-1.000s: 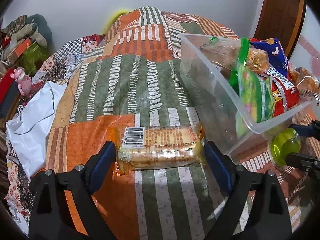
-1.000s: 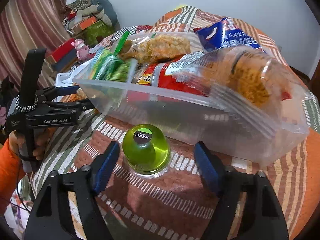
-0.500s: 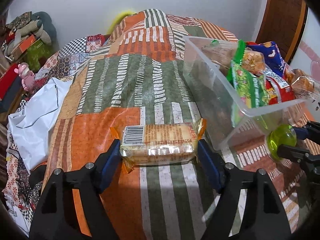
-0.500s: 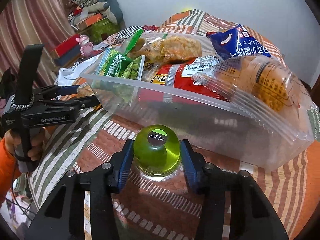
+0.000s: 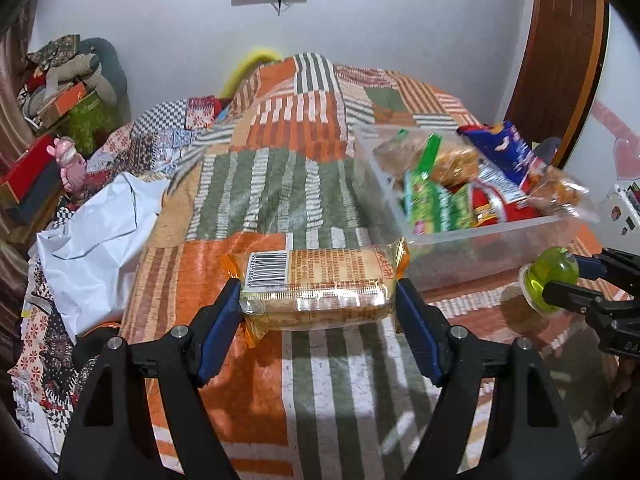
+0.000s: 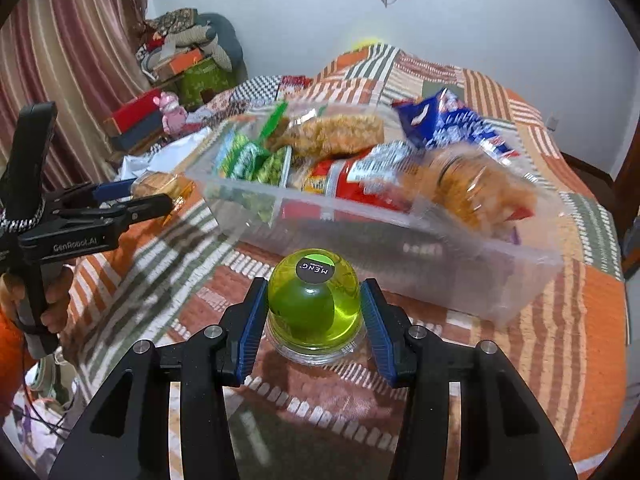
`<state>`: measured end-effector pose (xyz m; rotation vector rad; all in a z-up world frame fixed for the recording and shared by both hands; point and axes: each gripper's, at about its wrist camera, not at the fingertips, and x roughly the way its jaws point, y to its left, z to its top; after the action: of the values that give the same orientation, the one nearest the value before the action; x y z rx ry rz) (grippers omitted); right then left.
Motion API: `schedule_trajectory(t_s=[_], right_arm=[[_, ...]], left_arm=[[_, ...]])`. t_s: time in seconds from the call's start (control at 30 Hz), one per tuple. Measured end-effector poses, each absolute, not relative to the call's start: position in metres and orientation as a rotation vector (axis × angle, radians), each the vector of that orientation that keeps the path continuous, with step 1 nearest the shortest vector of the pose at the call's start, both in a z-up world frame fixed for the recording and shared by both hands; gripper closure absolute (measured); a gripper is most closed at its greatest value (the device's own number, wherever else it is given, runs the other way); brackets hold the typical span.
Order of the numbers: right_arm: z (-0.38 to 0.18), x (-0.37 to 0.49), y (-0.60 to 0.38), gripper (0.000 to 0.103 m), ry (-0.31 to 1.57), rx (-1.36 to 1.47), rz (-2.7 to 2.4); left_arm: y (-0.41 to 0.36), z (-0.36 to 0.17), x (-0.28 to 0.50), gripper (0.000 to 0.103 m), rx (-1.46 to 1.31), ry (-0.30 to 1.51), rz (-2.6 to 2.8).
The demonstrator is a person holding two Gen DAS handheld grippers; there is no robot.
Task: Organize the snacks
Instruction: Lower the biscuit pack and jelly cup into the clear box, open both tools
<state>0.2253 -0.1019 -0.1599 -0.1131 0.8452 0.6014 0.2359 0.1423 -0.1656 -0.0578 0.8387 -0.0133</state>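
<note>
With the clear bin (image 6: 400,236) largely filled, the biscuit pack (image 5: 320,286) and green jelly cup (image 6: 314,300) are clamped in the left tool (image 5: 320,320) and right tool (image 6: 314,320), not yet binned.

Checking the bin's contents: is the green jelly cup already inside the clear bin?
No, the green jelly cup sits between the right gripper fingers, outside the clear bin.

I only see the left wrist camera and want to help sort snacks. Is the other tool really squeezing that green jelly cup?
Observer: Yes, the right tool is shut on both sides of the green jelly cup.
Operator: Any sticker on it?
Observer: A round black label reading MENG is on top.
Operator: Who holds my tool?
Observer: A hand in an orange sleeve holds the left tool, whose jaws have just been closing on the biscuit pack.
</note>
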Motion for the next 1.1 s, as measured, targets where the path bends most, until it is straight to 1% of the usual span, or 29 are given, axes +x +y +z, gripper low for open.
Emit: schedule_trajectory(t_s=[0.27, 0.67, 0.9, 1.1], right_arm=[[-0.132, 0.218, -0.108, 0.059, 0.76, -0.084, 0.601], [-0.108, 0.221, -0.113, 0.059, 0.678, -0.049, 0.592], [-0.101, 0.231, -0.119, 0.059, 0.645, -0.041, 0.572], [-0.098, 0.246, -0.124, 0.059, 0.627, -0.025, 0.554]], left_arm=[[0.135, -0.142, 0.222, 0.029, -0.038, 0.794, -0.001], [0.114, -0.1, 0.21, 0.029, -0.041, 0.697, -0.045], [0.094, -0.093, 0.223, 0.029, -0.044, 0.676, -0.092], [0.079, -0.099, 0.241, 0.029, -0.068, 0.681, -0.134]])
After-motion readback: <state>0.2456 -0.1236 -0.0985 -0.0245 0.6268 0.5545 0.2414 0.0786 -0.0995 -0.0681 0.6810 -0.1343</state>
